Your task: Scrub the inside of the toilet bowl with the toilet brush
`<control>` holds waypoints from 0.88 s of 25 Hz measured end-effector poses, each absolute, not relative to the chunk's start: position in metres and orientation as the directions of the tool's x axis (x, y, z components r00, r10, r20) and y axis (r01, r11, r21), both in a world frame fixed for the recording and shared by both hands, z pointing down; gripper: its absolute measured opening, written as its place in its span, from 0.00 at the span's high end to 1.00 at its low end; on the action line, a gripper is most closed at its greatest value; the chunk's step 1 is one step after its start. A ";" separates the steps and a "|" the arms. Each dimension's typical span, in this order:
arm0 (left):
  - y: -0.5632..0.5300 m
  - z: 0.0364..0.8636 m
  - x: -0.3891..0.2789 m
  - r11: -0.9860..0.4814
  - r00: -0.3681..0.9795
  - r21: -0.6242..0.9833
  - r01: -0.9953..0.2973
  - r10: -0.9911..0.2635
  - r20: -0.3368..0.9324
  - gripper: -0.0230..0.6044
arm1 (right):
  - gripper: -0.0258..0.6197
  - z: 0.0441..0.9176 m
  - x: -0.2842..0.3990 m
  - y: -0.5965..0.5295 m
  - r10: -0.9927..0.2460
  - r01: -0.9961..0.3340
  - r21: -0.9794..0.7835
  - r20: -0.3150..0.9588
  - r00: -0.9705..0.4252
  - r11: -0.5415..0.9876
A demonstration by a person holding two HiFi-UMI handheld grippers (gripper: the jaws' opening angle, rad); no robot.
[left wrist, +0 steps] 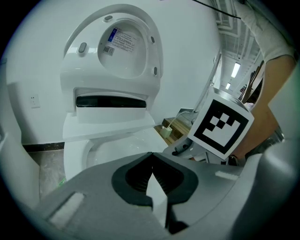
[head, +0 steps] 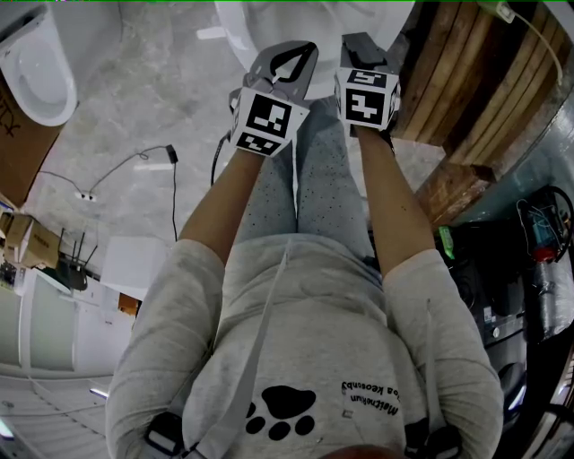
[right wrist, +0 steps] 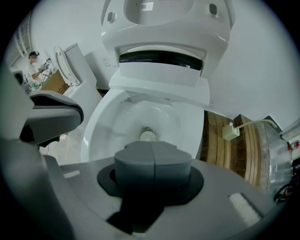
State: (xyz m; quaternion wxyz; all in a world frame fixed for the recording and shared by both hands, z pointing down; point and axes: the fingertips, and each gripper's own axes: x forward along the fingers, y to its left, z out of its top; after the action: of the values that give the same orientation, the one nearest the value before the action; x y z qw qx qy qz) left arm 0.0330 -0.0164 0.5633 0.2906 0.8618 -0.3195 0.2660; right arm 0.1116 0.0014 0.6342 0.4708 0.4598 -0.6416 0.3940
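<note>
- The toilet (right wrist: 161, 77) stands straight ahead of both tools, its lid (right wrist: 157, 11) raised against the wall.
- The bowl (right wrist: 115, 119) lies open below the lid. Inside it only white walls and the drain (right wrist: 148, 136) at the bottom show.
- The right hand-held gripper (right wrist: 151, 159) hangs over the bowl's near rim, jaws pressed together along a straight seam with nothing between them.
- The left hand-held gripper (left wrist: 152, 157) sits at the toilet's left front, jaw tips meeting in a point, nothing held.
- A printed label (left wrist: 123, 38) sits on the lid's underside.
- Wooden planks (right wrist: 236, 143) lie right of the toilet, with a white plug (right wrist: 229, 132) on them.
</note>
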 end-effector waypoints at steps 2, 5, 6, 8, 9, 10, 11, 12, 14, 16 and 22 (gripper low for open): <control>-0.015 0.563 0.031 -0.628 0.655 0.330 -0.704 -0.397 0.642 0.97 | 0.73 0.637 0.107 0.008 -0.213 -0.959 -0.072 0.968 -0.134 0.276; -0.011 0.562 0.026 -0.628 0.656 0.330 -0.705 -0.400 0.641 0.97 | 0.73 0.639 0.098 0.015 -0.209 -0.959 -0.071 0.969 -0.131 0.274; -0.009 0.562 0.024 -0.626 0.655 0.329 -0.706 -0.401 0.641 0.97 | 0.73 0.641 0.095 0.016 -0.208 -0.960 -0.073 0.969 -0.132 0.271; -0.007 0.561 0.018 -0.625 0.652 0.327 -0.709 -0.404 0.642 0.97 | 0.73 0.642 0.089 0.018 -0.209 -0.962 -0.077 0.969 -0.134 0.262; -0.006 0.561 0.015 -0.624 0.650 0.325 -0.710 -0.404 0.644 0.97 | 0.73 0.643 0.086 0.019 -0.209 -0.964 -0.078 0.969 -0.134 0.256; -0.004 0.561 0.012 -0.623 0.648 0.324 -0.712 -0.405 0.646 0.97 | 0.73 0.643 0.084 0.021 -0.208 -0.966 -0.080 0.969 -0.134 0.247; -0.003 0.560 0.009 -0.622 0.646 0.323 -0.714 -0.406 0.647 0.97 | 0.73 0.643 0.081 0.023 -0.207 -0.968 -0.083 0.969 -0.134 0.236; -0.003 0.560 0.006 -0.620 0.644 0.321 -0.716 -0.408 0.647 0.97 | 0.73 0.643 0.078 0.024 -0.207 -0.970 -0.087 0.969 -0.135 0.225; -0.003 0.559 -0.001 -0.615 0.638 0.317 -0.722 -0.415 0.648 0.97 | 0.73 0.642 0.070 0.026 -0.205 -0.972 -0.093 0.969 -0.139 0.216; -0.003 0.557 -0.007 -0.610 0.633 0.314 -0.728 -0.422 0.648 0.97 | 0.73 0.640 0.062 0.031 -0.200 -0.970 -0.095 0.969 -0.141 0.223; -0.006 0.541 -0.014 -0.608 0.629 0.300 -0.735 -0.447 0.636 0.97 | 0.72 0.622 0.049 0.034 -0.204 -0.975 -0.113 0.967 -0.152 0.192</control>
State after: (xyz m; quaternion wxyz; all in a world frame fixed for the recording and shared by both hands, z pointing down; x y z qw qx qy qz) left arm -0.0141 -0.0056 0.5413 0.2784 0.8586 -0.3440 0.2589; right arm 0.0491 0.0344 0.6219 0.4507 0.4699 -0.6269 0.4278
